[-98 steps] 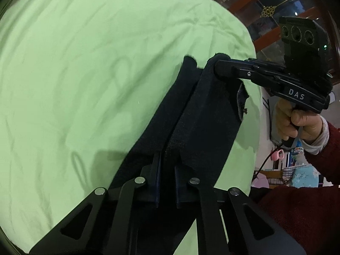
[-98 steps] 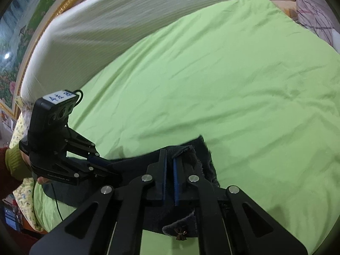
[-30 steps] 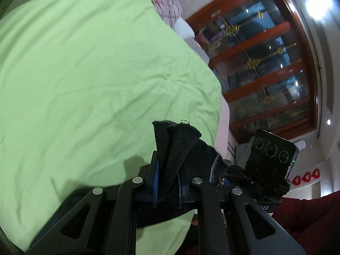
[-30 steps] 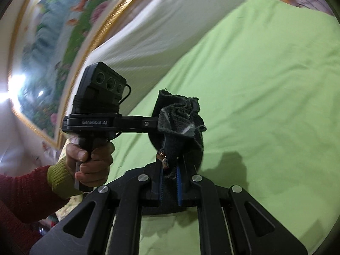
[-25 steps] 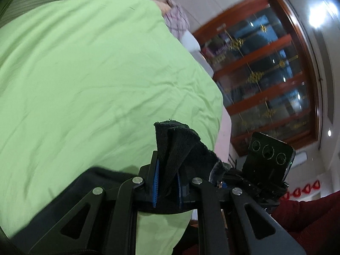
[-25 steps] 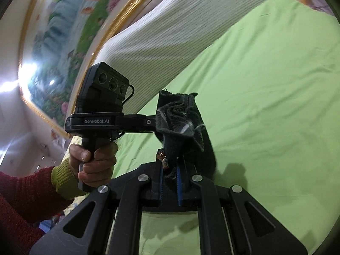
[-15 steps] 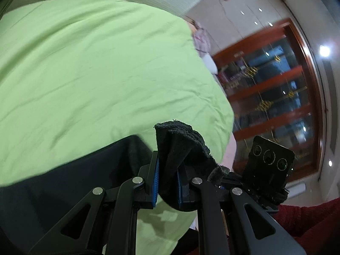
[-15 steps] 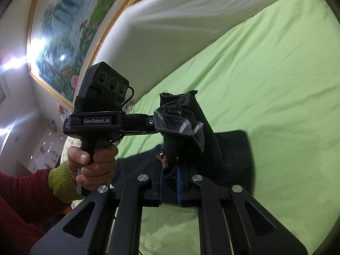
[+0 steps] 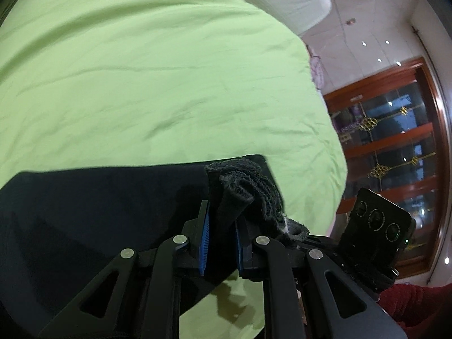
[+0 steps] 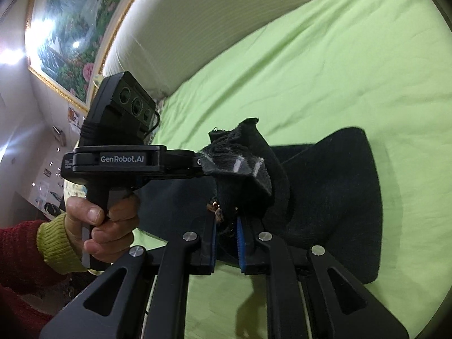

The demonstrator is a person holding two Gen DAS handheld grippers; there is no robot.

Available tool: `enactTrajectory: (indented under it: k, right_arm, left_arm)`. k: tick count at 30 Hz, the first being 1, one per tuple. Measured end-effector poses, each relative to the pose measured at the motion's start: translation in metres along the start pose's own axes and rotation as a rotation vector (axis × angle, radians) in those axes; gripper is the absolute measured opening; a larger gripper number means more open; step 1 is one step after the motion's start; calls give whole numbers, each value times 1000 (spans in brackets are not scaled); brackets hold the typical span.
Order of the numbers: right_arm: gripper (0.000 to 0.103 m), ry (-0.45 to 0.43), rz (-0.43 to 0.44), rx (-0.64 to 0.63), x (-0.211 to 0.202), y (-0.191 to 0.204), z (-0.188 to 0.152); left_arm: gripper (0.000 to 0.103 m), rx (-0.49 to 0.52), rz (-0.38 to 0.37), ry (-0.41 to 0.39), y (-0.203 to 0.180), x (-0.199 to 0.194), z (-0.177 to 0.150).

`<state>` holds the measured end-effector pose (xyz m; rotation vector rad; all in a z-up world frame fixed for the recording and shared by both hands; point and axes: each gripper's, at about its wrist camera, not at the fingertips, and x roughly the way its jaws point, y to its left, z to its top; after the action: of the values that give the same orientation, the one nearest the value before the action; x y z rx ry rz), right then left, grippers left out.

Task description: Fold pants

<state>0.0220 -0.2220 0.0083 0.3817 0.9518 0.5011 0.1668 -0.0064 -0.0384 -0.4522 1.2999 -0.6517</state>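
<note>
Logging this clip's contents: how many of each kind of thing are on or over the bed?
Black pants: 1
Claws, left claw and right claw, both shut on the pants: 2
Green bedsheet: 1
White headboard cushion: 1
Total: 5

We see a light green bedsheet (image 9: 147,79) spread wide, a white ribbed headboard cushion (image 10: 226,19) at its far edge, a gold-framed floral painting (image 10: 73,36), and a red wooden cabinet (image 9: 395,141).

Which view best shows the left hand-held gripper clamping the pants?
The right wrist view: the left hand-held gripper shows from the side, shut on the pants. The left wrist view shows only its fingers gripping bunched fabric.
</note>
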Motion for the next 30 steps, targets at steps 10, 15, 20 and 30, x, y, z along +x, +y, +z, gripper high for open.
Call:
enactTrajectory:
  k: [10, 15, 20, 30]
  right_arm:
    - [39, 113, 7, -30, 38, 17, 8]
    - [46, 150, 12, -47, 50, 29, 10]
    - [48, 177, 31, -73, 56, 44, 14]
    - [53, 199, 36, -218, 56, 77, 30]
  left_arm:
    - [17, -90, 52, -42, 26, -15, -21]
    - [24, -173, 72, -99, 39, -33, -40]
    - [36, -268, 88, -175, 52, -57, -61]
    - [59, -484, 171, -377, 78, -109, -121]
